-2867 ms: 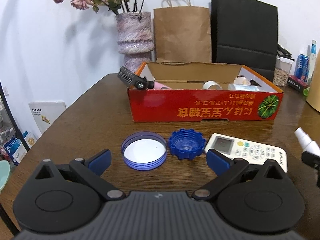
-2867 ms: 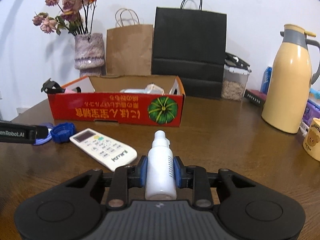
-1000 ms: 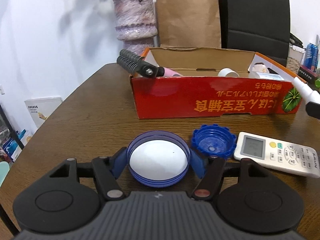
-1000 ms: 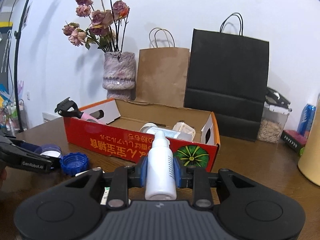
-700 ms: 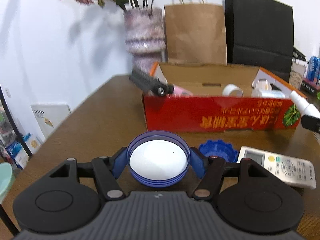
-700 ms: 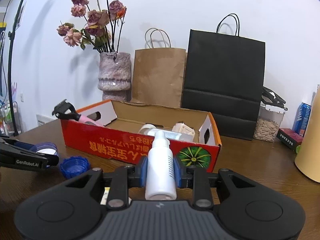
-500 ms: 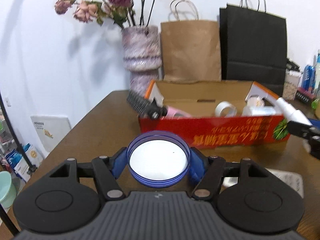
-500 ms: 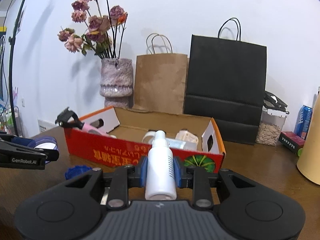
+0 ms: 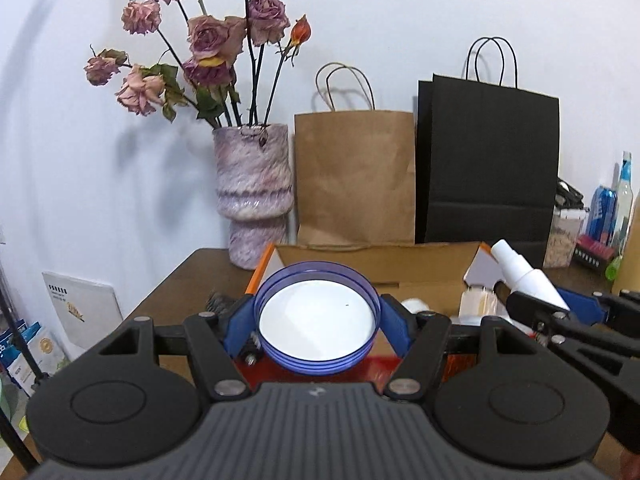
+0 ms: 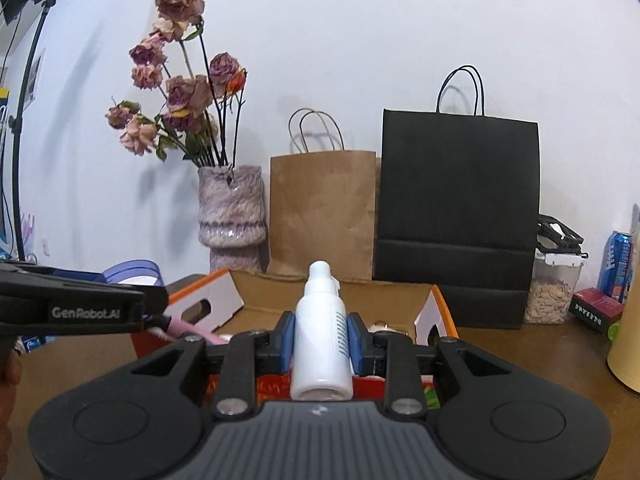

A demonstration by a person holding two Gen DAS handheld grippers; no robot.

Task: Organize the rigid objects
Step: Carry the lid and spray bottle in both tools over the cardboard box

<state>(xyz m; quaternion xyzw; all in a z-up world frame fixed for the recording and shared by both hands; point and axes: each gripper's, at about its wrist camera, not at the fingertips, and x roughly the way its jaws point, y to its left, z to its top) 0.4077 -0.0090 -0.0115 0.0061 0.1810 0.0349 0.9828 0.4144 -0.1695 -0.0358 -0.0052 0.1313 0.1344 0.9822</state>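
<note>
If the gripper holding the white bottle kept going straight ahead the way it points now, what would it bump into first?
Probably the open cardboard box: the right gripper, shut on the white bottle, points slightly downward at its inside. Depth is hard to judge.

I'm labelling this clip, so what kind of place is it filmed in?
Probably a home, at a wooden table against a white wall: a vase of dried roses, paper shopping bags and a cardboard box of household odds and ends.
</note>
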